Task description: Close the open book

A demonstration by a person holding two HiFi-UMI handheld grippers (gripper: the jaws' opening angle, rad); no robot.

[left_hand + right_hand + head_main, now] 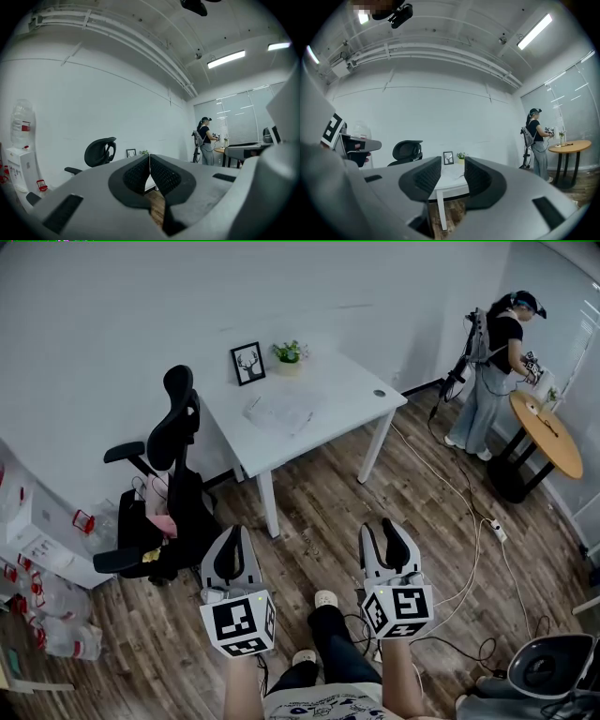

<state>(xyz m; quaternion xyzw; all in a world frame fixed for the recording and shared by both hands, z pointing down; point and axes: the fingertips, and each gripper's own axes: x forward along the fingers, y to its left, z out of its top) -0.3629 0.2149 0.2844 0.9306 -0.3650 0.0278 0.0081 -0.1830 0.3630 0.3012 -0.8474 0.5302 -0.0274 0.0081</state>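
Currently in the approach step: the open book (281, 412) lies flat, pages up, near the middle of the white table (370, 413), and I stand well apart from it on the wooden floor (328, 502).

Left gripper (234, 532): jaws together, pads meeting along one line in the left gripper view, nothing between them. Right gripper (384, 531): jaws apart, and the gap shows only the table and the back wall, so it is empty. Both are held level in front of me, side by side and pointing toward the table.

Other things on the table: a small picture frame (247, 363) and a potted plant (290, 352) at the wall edge, behind the book. A black office chair (173, 474) stands at the table's left end. Another person (497, 371) works at a round wooden table (548, 432) off to the right, well clear of my path.

Task progress, as I judge it: nothing done yet, the book is untouched.

Next move calls for closing the distance to the table's near edge. Then, probably, I get the open right jaws onto one outer edge of the book and swing that half over the other. The left could steady the opposite side. Which half is thicker I cannot tell from here.

Risk: thin pages may slip, or the book may slide on the smooth top.
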